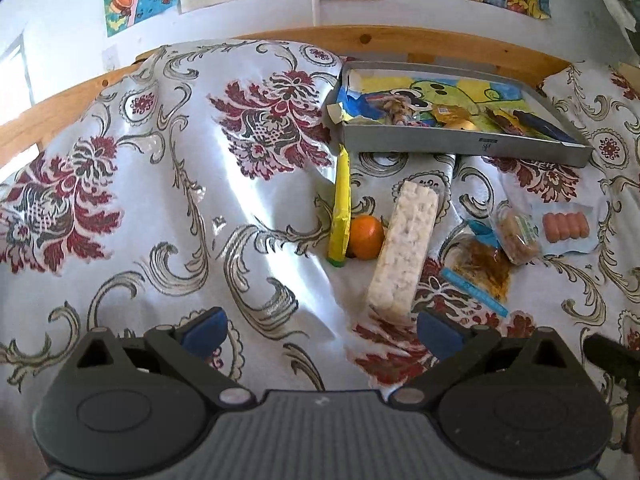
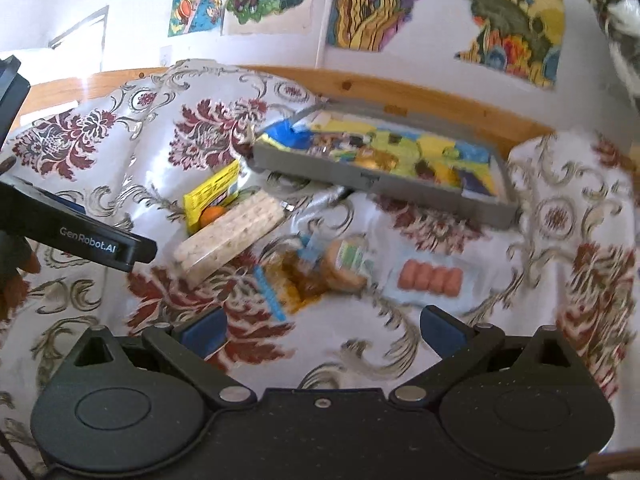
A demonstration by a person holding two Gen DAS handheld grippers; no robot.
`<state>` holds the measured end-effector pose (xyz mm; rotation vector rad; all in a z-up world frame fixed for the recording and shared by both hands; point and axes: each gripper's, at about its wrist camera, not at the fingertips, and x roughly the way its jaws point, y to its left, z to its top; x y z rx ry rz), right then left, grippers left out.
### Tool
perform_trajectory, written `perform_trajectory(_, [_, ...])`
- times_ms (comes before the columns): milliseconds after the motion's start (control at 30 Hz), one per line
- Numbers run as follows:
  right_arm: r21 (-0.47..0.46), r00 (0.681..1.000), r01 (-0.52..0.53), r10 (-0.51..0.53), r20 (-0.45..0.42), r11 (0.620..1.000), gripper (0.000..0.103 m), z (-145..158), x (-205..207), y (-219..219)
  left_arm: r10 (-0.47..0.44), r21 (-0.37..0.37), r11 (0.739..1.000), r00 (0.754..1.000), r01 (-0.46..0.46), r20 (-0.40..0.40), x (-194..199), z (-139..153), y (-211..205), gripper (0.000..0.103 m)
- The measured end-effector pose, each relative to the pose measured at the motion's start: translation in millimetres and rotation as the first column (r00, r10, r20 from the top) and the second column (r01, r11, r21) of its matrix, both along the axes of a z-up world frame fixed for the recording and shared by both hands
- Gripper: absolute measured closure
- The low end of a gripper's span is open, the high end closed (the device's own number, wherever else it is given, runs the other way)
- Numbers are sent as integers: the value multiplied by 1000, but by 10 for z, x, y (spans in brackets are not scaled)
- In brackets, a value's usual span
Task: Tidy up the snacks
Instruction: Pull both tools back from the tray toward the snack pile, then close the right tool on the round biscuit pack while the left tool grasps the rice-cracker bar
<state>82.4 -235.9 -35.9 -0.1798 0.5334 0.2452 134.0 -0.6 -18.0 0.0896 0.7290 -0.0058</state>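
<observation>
One readable mark

We read "GenRobot.AI" in white on the black left hand-held gripper; we cannot make out the snack wrapper print.

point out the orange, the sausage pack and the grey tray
orange [image 1: 366, 237], left wrist view, middle of its visible peel
sausage pack [image 2: 431, 280], right wrist view, on the sausages
grey tray [image 1: 460, 145], left wrist view, near side wall

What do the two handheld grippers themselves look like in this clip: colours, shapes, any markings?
Both match: the left gripper and right gripper have black linkage arms, round black hubs, silver pivot pins and blue pads. In the right wrist view, the left gripper's side reads "GenRobot.AI" in white. No cables or sleeves show.
</observation>
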Motion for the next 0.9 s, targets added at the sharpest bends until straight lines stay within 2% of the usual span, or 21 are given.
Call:
perform_trajectory(300, [-44, 995, -16, 20, 99, 999, 1, 27, 89, 47, -23, 29, 999, 1000, 23, 6, 135, 34, -36, 1])
perform_trajectory(600, [-172, 968, -103, 139, 210, 980, 1, 4, 502, 163, -53, 48, 998, 998, 51, 34, 270, 106, -37, 1])
perform_trajectory(767, [-132, 977, -82, 106, 184, 988, 1, -31, 846, 74, -84, 58, 995, 996, 82, 29, 364, 98, -54, 1])
perform_trajectory(900, [-56, 990, -64, 71, 118, 996, 1, -127, 1004, -31, -114, 49, 992, 993, 113, 12, 425, 55, -90, 1])
